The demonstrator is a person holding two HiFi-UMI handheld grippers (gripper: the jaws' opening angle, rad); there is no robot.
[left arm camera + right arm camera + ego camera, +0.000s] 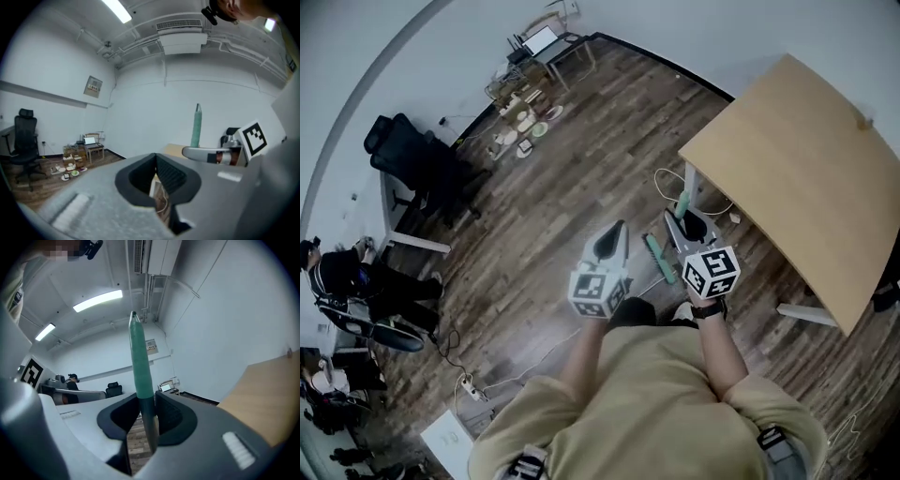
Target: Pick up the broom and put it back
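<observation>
My right gripper (685, 226) is shut on the broom's handle (140, 366), which stands upright between its pads with the green grip sticking out above the jaws. In the head view the broom's green head (658, 259) hangs low over the wooden floor, just left of that gripper. The left gripper (609, 246) is beside it on the left, jaws drawn together with nothing between them (157, 180). From the left gripper view the green handle (196, 126) rises at the right.
A light wooden table (806, 159) stands close on the right, with a white cable (668, 181) by its leg. A black office chair (412, 159), a small desk with a laptop (546, 42) and dishes on the floor (523, 127) lie farther left. A person (337, 277) sits at the far left.
</observation>
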